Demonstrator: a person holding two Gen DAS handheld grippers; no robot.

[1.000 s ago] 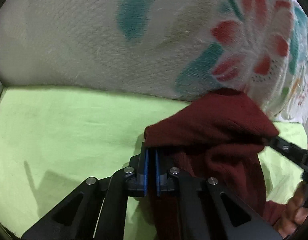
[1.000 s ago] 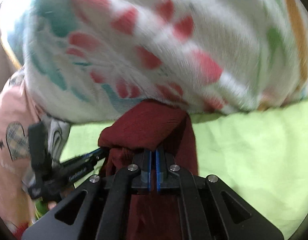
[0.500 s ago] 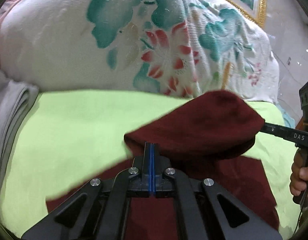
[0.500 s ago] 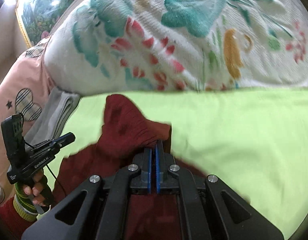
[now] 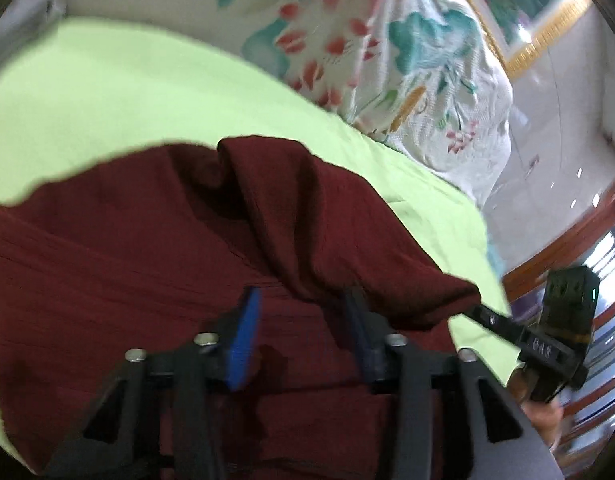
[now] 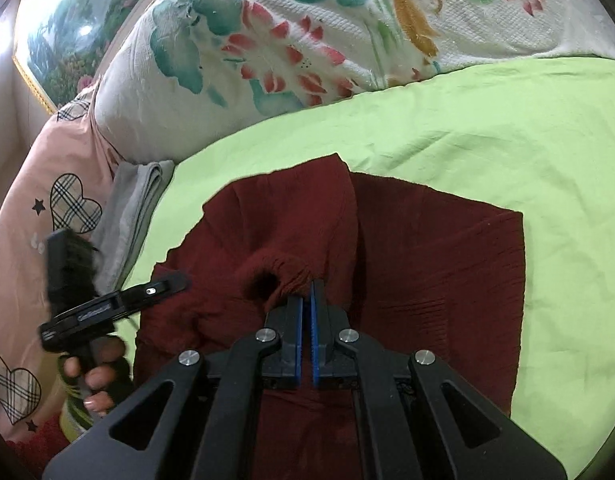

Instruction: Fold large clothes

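Left claw (image 5: 303, 328) opening (garment (image 5: 127, 264) released)

A bedroom in a home; a bed with a light green sheet (image 6: 447, 140) fills the middle of both views; a large flowered pillow (image 6: 307, 40) lies along the top; a pink cover with checked hearts (image 6: 67, 200) sits at the left; a gold-framed picture (image 5: 547, 20) hangs upper right.

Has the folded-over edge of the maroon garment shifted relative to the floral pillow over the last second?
Yes. The maroon garment edge was up against the floral pillow; now it lies well back, with bare green sheet showing between them in the right wrist view.
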